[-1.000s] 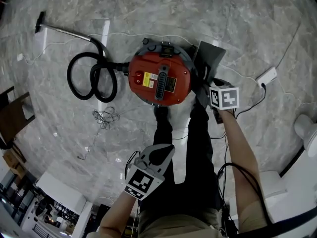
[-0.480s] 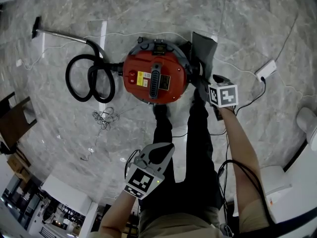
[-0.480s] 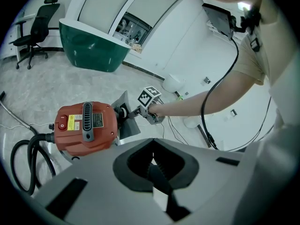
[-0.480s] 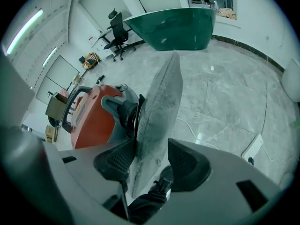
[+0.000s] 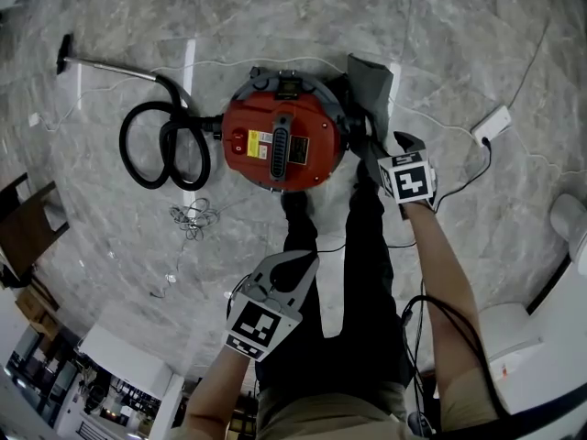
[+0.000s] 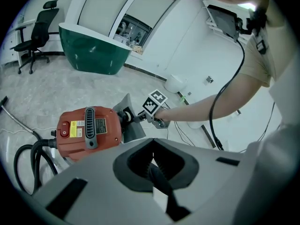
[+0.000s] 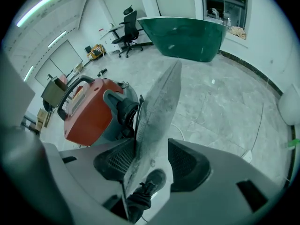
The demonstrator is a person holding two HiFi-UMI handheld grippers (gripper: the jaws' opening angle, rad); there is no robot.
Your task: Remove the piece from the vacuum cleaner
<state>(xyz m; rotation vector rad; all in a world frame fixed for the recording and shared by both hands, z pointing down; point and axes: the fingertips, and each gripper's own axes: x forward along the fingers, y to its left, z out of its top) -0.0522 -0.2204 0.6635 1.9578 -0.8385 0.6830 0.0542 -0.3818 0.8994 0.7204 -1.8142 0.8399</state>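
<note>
Underfoot, grey marble floor [image 5: 459, 44]. Standing on it, a red canister vacuum cleaner [image 5: 284, 145], taken here as the landmark. Coiled in loops against one side of the vacuum cleaner, a black hose [image 5: 165, 149]. Pressed to the opposite side of the vacuum cleaner, the grey flat piece [image 5: 371, 85], not yet free by the look of it. Set just beside the vacuum cleaner on that same side, the right gripper [image 7: 151, 156]: jaws part-way apart and straddling the piece, one pad against its edge, a sliver of floor showing before the other pad, so more a loose bracket than a firm pinch. Held well back from the vacuum cleaner, near the person's legs [image 5: 362, 273], the left gripper [image 6: 152, 163]: jaws pressed together on nothing. Smallest, a black port [image 7: 123, 108] on the vacuum cleaner's body, apparently plugged into the piece. Likely troubles from here: sliding off the piece under a pull, owing to that slack hold; jamming or tearing at the port from a crooked tug; dragging or tipping the unbraced vacuum cleaner along, with no second gripper steadying it.
</note>
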